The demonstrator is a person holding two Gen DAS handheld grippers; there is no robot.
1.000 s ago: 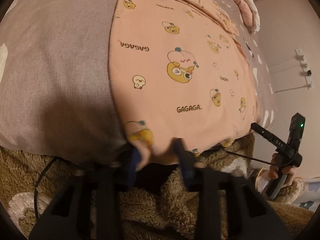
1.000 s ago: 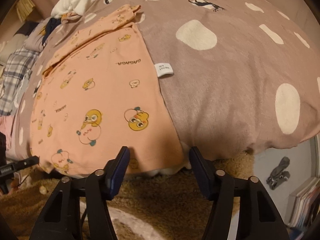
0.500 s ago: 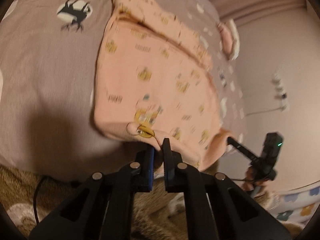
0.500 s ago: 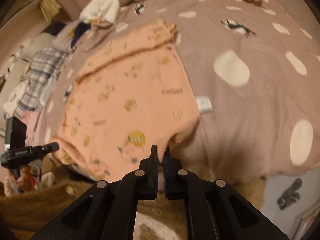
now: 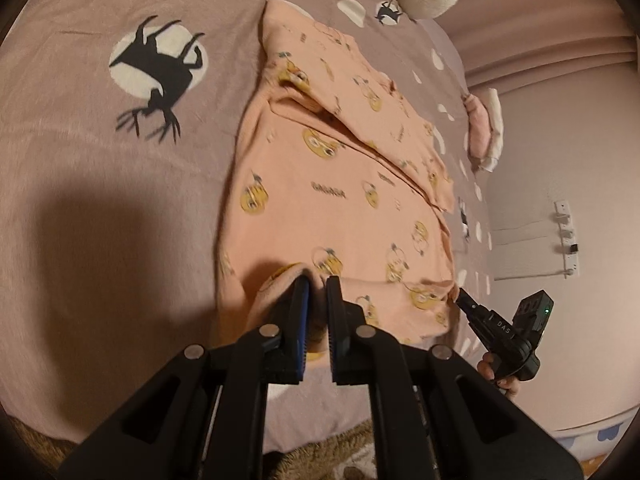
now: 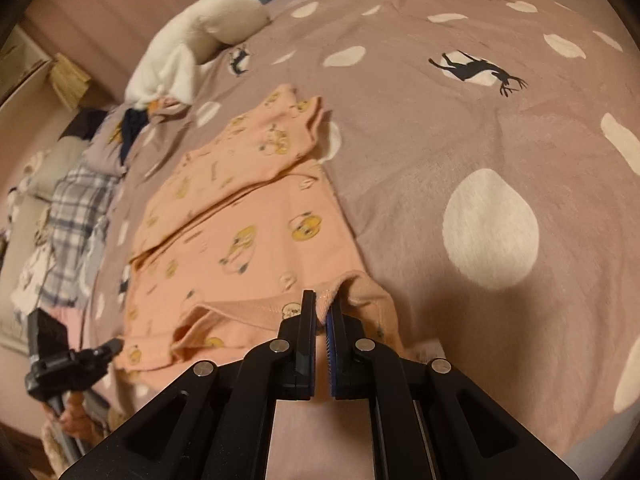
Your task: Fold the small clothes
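1. Spread across both views is a bed under a mauve plush blanket [image 5: 100, 208] printed with cream spots and black deer silhouettes; one deer [image 5: 158, 76] sits in the upper left of the left wrist view.
2. On the blanket, at centre frame, lies a small peach cotton garment [image 5: 340, 200] patterned with yellow cartoon chicks and the word "GAGAGA"; a folded part of it lies across its far end, toward the top of the frame.
3. At lower centre of the left wrist view, the left tongs [image 5: 316, 296] are clamped on the near hem of the garment, which bunches up around the blue-padded tips.
4. At lower centre of the right wrist view, the right tongs [image 6: 322, 312] are closed tight on the ribbed hem at the other near corner, and the cloth [image 6: 248, 240] is lifted and curled over there.
5. The raised hem sags between the two grips.
6. A white fluffy plush item [image 6: 188, 52] lies at the upper left of the right wrist view, with a heap of plaid and dark clothes [image 6: 76, 216] along the left edge.
7. A pink and white folded bundle [image 5: 484, 128] sits at the right edge of the bed in the left wrist view.
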